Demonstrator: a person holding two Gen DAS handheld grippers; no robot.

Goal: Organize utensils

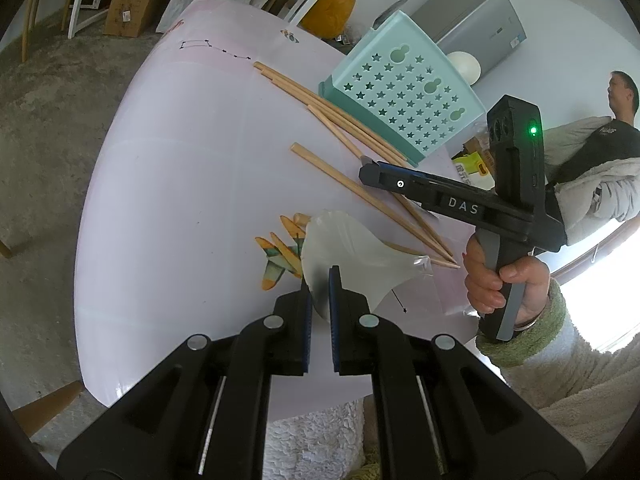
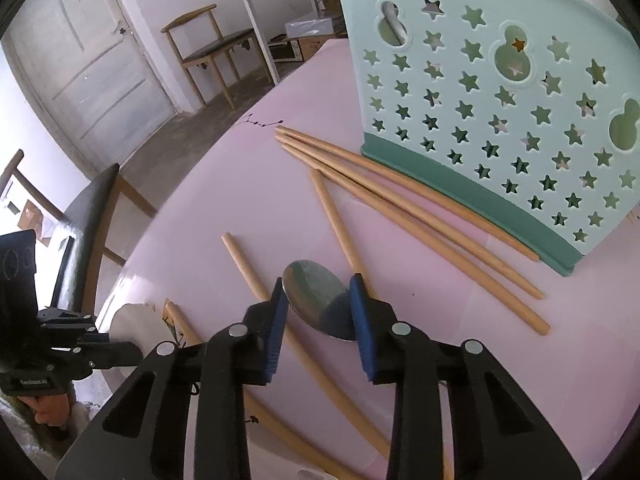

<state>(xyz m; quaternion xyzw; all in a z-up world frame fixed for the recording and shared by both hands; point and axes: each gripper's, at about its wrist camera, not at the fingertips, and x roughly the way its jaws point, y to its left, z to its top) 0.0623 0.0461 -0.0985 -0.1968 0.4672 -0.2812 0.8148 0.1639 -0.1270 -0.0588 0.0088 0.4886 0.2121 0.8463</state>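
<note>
My left gripper (image 1: pixel 320 286) is shut on the rim of a translucent white ladle-like spoon (image 1: pixel 344 246), held above the pale pink table (image 1: pixel 168 184). My right gripper (image 2: pixel 318 294) is shut on the bowl of a metal spoon (image 2: pixel 316 296), held just above the table. Several wooden chopsticks (image 2: pixel 400 208) lie scattered on the table in front of a mint-green utensil holder (image 2: pixel 500 112) with star-shaped holes. The holder (image 1: pixel 404 92) and chopsticks (image 1: pixel 340 120) also show in the left wrist view, with the right gripper (image 1: pixel 368 174) near the chopsticks.
A black-seated chair (image 2: pixel 86 216) stands at the table's left edge. Another wooden chair (image 2: pixel 212 48) and a white door (image 2: pixel 80 64) are farther back. A person (image 1: pixel 612 128) stands at the right. Cardboard boxes (image 1: pixel 132 6) sit on the floor.
</note>
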